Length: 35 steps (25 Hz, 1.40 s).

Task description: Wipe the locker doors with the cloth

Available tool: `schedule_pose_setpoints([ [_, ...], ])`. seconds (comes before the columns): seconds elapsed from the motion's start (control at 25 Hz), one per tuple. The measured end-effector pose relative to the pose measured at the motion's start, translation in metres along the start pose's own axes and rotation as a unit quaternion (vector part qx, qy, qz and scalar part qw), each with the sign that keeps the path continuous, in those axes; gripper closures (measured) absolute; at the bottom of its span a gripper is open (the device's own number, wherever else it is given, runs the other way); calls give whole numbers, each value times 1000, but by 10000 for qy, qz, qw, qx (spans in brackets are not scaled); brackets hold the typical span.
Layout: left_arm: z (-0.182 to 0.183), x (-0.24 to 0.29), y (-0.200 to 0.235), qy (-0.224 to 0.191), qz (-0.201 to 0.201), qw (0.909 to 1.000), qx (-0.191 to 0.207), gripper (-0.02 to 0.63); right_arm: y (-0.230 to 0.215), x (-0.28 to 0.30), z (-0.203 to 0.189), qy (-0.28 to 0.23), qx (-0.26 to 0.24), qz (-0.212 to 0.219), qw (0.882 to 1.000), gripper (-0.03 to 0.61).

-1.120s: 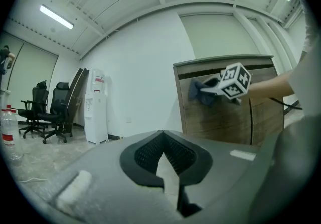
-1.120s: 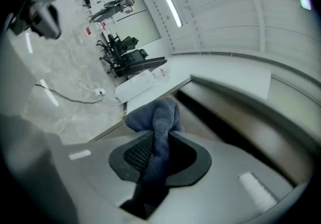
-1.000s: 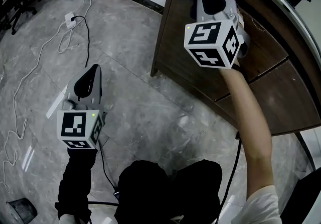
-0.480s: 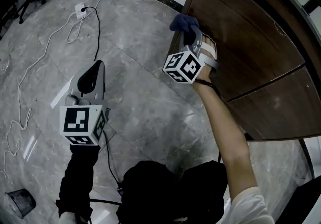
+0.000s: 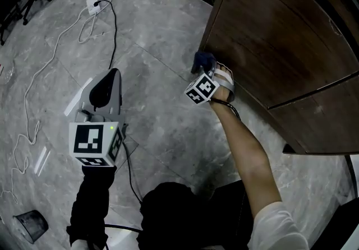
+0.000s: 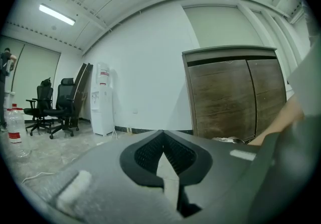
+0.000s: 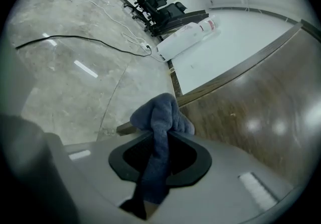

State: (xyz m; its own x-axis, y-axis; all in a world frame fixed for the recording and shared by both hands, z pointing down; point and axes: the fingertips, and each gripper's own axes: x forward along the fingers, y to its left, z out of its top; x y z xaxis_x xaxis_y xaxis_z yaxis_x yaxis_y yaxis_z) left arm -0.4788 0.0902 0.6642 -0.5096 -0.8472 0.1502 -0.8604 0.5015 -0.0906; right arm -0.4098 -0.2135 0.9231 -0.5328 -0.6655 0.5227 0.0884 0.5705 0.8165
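The dark wooden locker [image 5: 280,36] stands at the right of the head view, its doors [image 7: 271,112] closed. My right gripper [image 5: 205,68] is low at the bottom left corner of the left door, shut on a dark blue cloth [image 5: 202,60]. In the right gripper view the cloth [image 7: 159,132] bunches past the jaw tips against the door's lower edge. My left gripper [image 5: 106,83] hangs over the grey floor well left of the locker, jaws together with nothing between them. The left gripper view shows the locker [image 6: 230,95] ahead at a distance.
Black and white cables [image 5: 106,24] and a power strip [image 5: 93,3] lie on the marble floor at the upper left. A small dark bin [image 5: 28,225] sits at the lower left. Office chairs [image 6: 52,110] and a water dispenser [image 6: 103,100] stand by the far wall.
My right gripper has swept down the left door from near its top to its bottom corner, the cloth still in it. The left gripper has sunk slightly.
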Motion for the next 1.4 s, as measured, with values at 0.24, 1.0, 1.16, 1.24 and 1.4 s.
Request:
schedule_pose_setpoints([
  [0.24, 0, 3, -6, 41, -37, 10000, -8, 612, -39, -26, 18, -652, 422, -75, 9970, 505],
  [1.0, 68, 24, -123, -433, -829, 9954, 211, 612, -272, -286, -4, -2727, 1464, -1662, 9363, 505],
  [1.16, 83, 30, -166, -450, -1125, 9923, 239, 612, -258, -316, -83, -2428, 1822, -1618, 9390, 505],
  [1.24, 97, 31, -191, -428, -1295, 9905, 195, 612, -255, -336, -116, -2282, 2073, -1582, 9381, 505],
  [1.4, 136, 22, -241, -257, -1703, 9849, 186, 612, -267, -386, -160, -2132, 2545, -1352, 9335, 505],
])
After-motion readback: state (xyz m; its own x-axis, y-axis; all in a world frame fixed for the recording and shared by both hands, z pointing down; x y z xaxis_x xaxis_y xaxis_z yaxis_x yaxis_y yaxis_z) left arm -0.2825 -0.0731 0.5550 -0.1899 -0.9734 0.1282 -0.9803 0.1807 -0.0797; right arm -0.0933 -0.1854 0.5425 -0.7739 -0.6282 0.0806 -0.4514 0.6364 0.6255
